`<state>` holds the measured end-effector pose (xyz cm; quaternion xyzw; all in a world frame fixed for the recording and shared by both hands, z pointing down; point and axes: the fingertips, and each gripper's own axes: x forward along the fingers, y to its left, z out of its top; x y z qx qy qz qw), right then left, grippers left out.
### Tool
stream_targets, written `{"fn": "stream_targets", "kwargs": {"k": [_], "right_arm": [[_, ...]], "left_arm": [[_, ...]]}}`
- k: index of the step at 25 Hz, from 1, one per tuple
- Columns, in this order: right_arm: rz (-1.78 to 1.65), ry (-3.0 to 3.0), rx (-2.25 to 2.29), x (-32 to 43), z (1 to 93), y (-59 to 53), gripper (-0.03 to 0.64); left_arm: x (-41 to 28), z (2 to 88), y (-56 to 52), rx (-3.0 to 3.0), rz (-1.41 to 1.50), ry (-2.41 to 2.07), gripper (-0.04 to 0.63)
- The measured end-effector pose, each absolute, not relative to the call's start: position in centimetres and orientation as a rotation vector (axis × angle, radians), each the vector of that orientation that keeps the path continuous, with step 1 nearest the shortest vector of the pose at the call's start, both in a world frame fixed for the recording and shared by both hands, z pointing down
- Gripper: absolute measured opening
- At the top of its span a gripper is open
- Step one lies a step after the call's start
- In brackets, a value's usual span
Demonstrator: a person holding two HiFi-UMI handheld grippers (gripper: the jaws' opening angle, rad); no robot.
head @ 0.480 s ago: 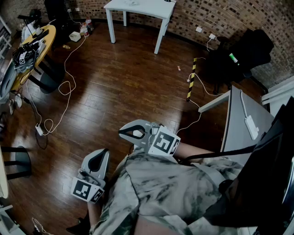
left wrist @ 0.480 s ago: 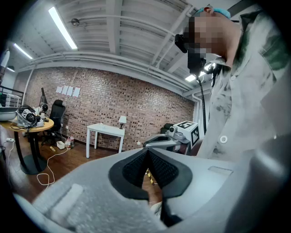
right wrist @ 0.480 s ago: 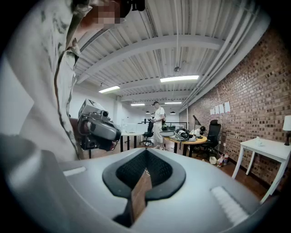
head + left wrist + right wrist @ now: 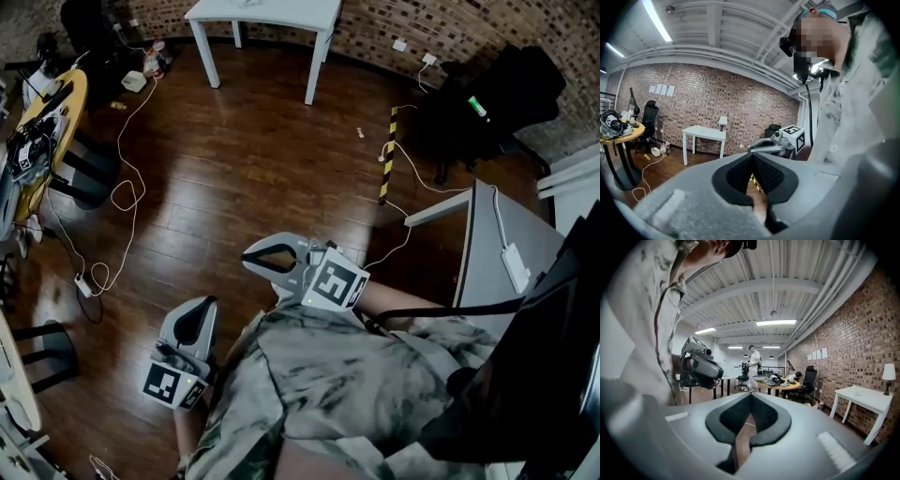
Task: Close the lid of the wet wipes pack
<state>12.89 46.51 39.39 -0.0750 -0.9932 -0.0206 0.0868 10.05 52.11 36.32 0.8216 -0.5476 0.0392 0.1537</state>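
No wet wipes pack shows in any view. In the head view my left gripper (image 4: pixel 208 303) is held low by my left hip, jaws pointing out over the wooden floor. My right gripper (image 4: pixel 247 261) sits in front of my chest and points left. In the left gripper view the left gripper (image 4: pixel 752 155) has its jaw tips together with nothing between them, and the right gripper's marker cube (image 4: pixel 793 136) shows beyond. In the right gripper view the right gripper (image 4: pixel 751 396) is likewise shut and empty, aimed across the room.
A white table (image 4: pixel 267 13) stands by the brick wall, and a grey desk (image 4: pixel 492 248) is at the right. A round yellow table (image 4: pixel 45 117) with gear is at the left. Cables (image 4: pixel 122 195) trail on the floor. A person in white (image 4: pixel 753 360) stands far off.
The head view has swung slightly, so the room sits further left and higher in the picture. Both grippers stay close to my body, the right one slightly higher.
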Motion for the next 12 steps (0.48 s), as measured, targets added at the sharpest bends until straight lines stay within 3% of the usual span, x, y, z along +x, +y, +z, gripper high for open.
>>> {"fn": "stream_targets", "kwargs": {"k": [12], "right_arm": [[-0.035,-2.945,-0.045,15.5,40.1,36.9,0.006]], "left_arm": [[11.2,36.1,41.3,2.446,0.119,-1.444,0.0]]}}
